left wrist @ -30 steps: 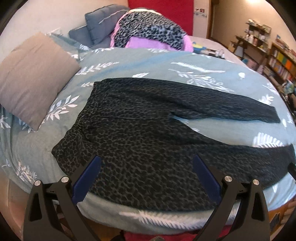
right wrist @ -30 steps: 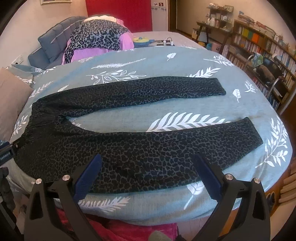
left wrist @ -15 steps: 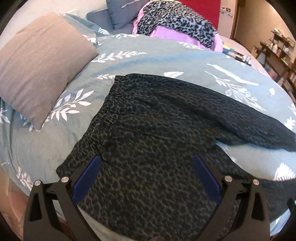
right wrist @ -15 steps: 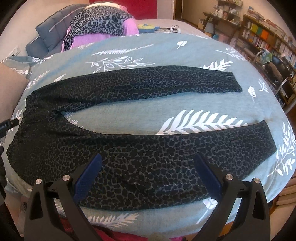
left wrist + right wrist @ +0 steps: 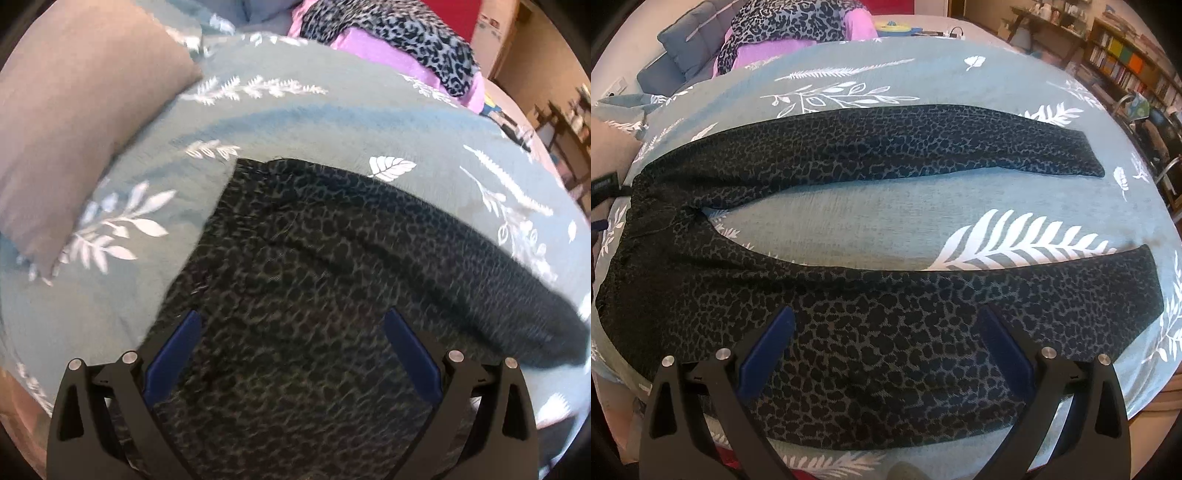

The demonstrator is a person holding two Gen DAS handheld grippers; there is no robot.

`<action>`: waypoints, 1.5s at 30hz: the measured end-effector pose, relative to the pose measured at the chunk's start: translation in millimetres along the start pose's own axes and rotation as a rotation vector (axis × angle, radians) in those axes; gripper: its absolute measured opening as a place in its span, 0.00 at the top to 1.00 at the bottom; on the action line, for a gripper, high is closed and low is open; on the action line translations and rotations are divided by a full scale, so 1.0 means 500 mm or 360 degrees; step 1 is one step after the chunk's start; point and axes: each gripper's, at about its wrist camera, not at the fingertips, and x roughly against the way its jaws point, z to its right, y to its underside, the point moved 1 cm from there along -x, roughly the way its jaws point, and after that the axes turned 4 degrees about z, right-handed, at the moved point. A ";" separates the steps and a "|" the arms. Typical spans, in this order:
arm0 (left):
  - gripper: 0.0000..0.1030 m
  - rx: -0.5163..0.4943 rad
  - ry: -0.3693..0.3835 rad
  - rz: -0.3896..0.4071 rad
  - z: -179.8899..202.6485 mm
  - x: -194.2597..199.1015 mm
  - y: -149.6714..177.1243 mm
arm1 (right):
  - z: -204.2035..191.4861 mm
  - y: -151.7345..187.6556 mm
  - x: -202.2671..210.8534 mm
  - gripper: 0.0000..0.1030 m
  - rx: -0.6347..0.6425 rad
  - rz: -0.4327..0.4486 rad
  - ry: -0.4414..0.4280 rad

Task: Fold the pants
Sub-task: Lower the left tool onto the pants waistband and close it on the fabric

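Dark leopard-print pants lie flat on a teal bedspread with white leaf prints, waist to the left and both legs spread to the right with a gap between them. In the right wrist view my right gripper is open over the near leg, close above the cloth. The left wrist view is blurred and shows the waist end of the pants close up. My left gripper is open over the waist and seat area, nothing between its blue pads.
A beige cushion lies left of the waist. A pink and leopard-print bundle and grey pillows sit at the far side of the bed. Bookshelves and chairs stand to the right. The bed's near edge runs just under both grippers.
Both grippers have come down and forward toward the pants. The left one moved toward the waist end, the right one closer over the near leg. Both stayed open.
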 end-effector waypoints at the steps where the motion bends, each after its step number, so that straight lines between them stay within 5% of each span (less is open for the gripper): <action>1: 0.05 0.0033 0.0026 -0.0015 0.001 -0.004 -0.012 | 0.001 -0.003 -0.006 0.03 -0.0007 -0.0010 0.0000; 12: 0.05 0.0338 -0.0009 -0.0175 0.013 -0.108 -0.144 | 0.020 -0.020 -0.056 0.03 -0.0046 -0.0077 -0.0050; 20: 0.06 0.0454 -0.0166 -0.0171 0.037 -0.168 -0.201 | 0.041 -0.029 -0.077 0.03 -0.0071 -0.0100 -0.0149; 22: 0.22 0.0524 -0.0207 -0.0187 0.033 -0.186 -0.212 | 0.039 -0.030 -0.075 0.03 -0.0046 -0.0084 -0.0172; 25: 0.32 0.0604 -0.0225 -0.0259 0.029 -0.215 -0.220 | 0.034 -0.028 -0.071 0.03 0.0008 -0.0042 -0.0155; 31: 0.35 0.0690 -0.0311 -0.0334 0.020 -0.250 -0.230 | 0.038 -0.026 -0.077 0.03 -0.0032 -0.0054 -0.0278; 35: 0.62 0.0659 -0.0351 -0.0334 0.022 -0.235 -0.223 | 0.047 -0.031 -0.066 0.03 -0.0067 -0.0014 -0.0305; 40: 0.86 0.0602 -0.0226 -0.0320 0.023 -0.196 -0.198 | 0.061 -0.031 -0.067 0.03 -0.0141 -0.0011 -0.0324; 45: 0.90 0.0556 -0.0129 -0.0265 0.012 -0.143 -0.162 | 0.069 -0.029 -0.066 0.03 -0.0165 -0.0013 -0.0329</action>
